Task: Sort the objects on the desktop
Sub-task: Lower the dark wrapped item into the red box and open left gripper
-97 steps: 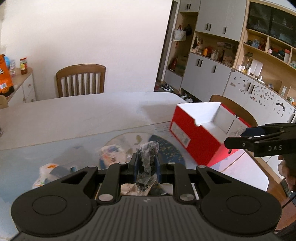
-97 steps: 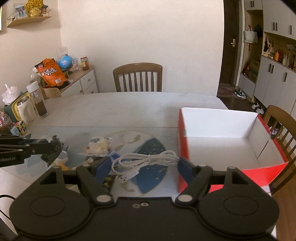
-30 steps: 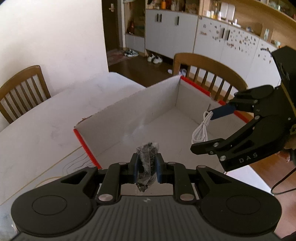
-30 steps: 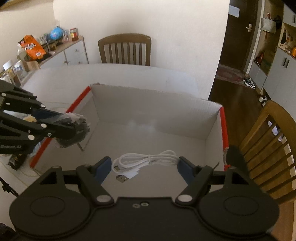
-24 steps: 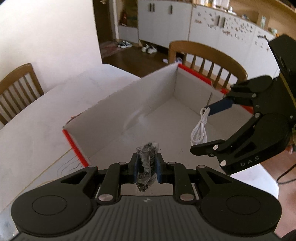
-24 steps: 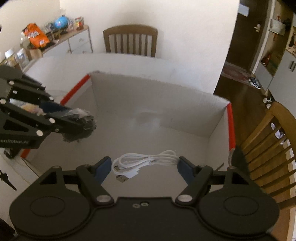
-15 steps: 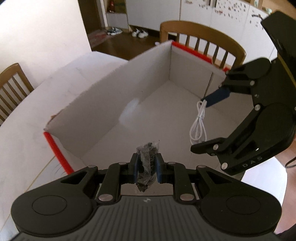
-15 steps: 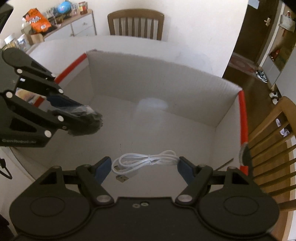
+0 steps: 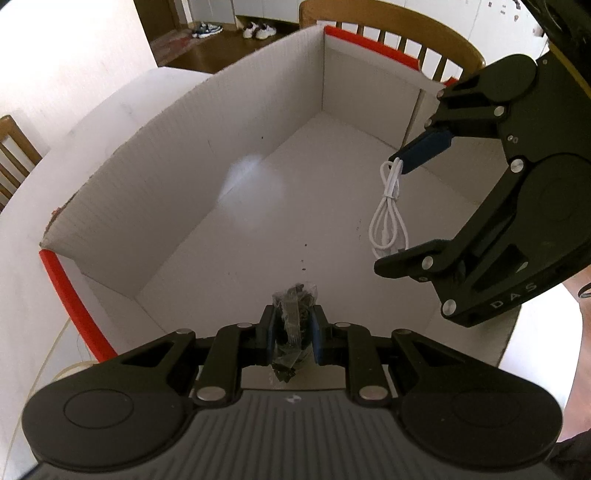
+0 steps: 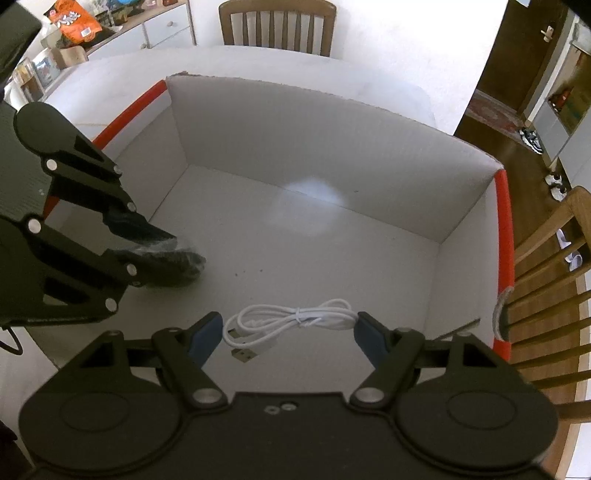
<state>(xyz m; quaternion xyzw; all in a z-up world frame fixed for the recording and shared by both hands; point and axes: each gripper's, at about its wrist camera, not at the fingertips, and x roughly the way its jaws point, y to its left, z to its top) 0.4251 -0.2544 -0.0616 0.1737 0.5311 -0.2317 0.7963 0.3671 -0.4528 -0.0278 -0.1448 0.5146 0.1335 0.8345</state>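
Observation:
An open cardboard box (image 9: 184, 173), white inside with red rims, fills both views. My left gripper (image 9: 293, 317) is shut on a small clear plastic bag of dark bits (image 9: 295, 299), held low over the box floor near its left wall. From the right wrist view the same bag (image 10: 186, 260) shows at the left gripper's tips. My right gripper (image 10: 290, 323) grips a coiled white USB cable (image 10: 295, 315), stretched between its blue pads (image 10: 205, 334) over the box floor. In the left wrist view the cable (image 9: 388, 206) hangs between the right gripper's fingers.
The box (image 10: 314, 147) sits on a white table (image 10: 277, 62). A wooden chair (image 10: 275, 26) stands at the far side and another chair (image 10: 554, 266) close to the box's right wall. A sideboard with an orange snack bag (image 10: 74, 20) lies at the far left.
Both grippers have sunk into the box and tipped further downward, so the box walls now surround them. The bag and the cable stay gripped as before.

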